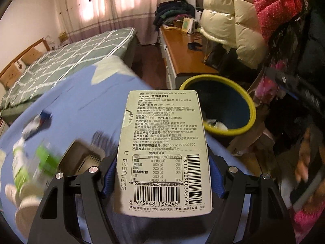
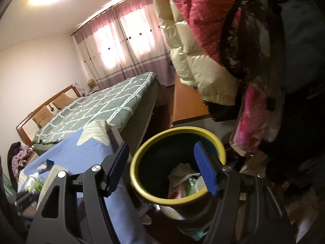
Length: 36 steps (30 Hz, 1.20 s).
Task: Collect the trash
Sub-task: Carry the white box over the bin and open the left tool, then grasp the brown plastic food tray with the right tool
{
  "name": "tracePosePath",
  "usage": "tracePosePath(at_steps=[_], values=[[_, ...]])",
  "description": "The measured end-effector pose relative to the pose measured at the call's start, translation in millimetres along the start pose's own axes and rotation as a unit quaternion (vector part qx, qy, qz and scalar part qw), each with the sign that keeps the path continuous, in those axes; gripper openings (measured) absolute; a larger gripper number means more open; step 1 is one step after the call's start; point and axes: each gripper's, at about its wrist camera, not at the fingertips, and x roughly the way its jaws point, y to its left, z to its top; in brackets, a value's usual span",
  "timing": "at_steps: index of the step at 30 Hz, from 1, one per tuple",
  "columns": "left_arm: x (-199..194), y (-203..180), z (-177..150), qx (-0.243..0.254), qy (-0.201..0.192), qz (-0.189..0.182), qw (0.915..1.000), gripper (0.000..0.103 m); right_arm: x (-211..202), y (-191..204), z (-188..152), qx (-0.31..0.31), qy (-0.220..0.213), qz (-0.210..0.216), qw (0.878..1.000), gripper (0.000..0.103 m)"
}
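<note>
My left gripper (image 1: 163, 174) is shut on a pale green printed carton (image 1: 162, 134), its blue pads pressing both long sides. The carton hangs over the edge of the blue-covered table (image 1: 81, 105), tilted toward a dark bin with a yellow rim (image 1: 250, 109) that stands on the floor just beyond. My right gripper (image 2: 162, 166) is open with nothing between its fingers, above and in front of the bin (image 2: 135, 174). Crumpled paper and cups (image 2: 182, 174) lie inside the bin. A green-and-white bottle (image 1: 20, 162), paper cups (image 1: 26, 197) and a small wrapper (image 1: 38, 122) lie blurred on the table.
A bed with a green checked cover (image 1: 71, 57) stands behind the table. A wooden desk (image 1: 182, 48) runs along the wall past the bin. Puffy cream and red jackets (image 2: 193, 50) hang low, right above the bin. Dark clothes and clutter fill the floor at the right.
</note>
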Motion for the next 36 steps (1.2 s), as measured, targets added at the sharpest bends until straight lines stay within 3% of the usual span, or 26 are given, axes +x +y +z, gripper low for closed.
tracePosePath(at_steps=[8, 20, 21, 23, 28, 36], values=[[54, -42, 50, 0.012, 0.011, -0.026, 0.9995, 0.072, -9, -40, 5, 0.018, -0.009, -0.033, 0.999, 0.063], [125, -99, 91, 0.027, 0.043, -0.052, 0.9973, 0.073, -11, -66, 10, 0.025, -0.015, -0.069, 0.997, 0.066], [129, -100, 93, 0.025, 0.044, -0.052, 0.9974, 0.073, -10, -66, 10, 0.025, -0.013, -0.072, 0.997, 0.067], [135, -100, 96, 0.019, 0.043, -0.047, 0.9978, 0.091, -7, -66, 9, 0.026, -0.010, -0.074, 0.997, 0.067], [121, -85, 92, -0.005, 0.034, -0.038, 0.9987, 0.093, 1, -63, 5, 0.022, 0.001, -0.070, 0.997, 0.067], [19, -23, 50, -0.060, -0.042, -0.006, 0.9973, 0.097, 15, -22, -8, -0.015, 0.037, -0.027, 0.999, 0.067]])
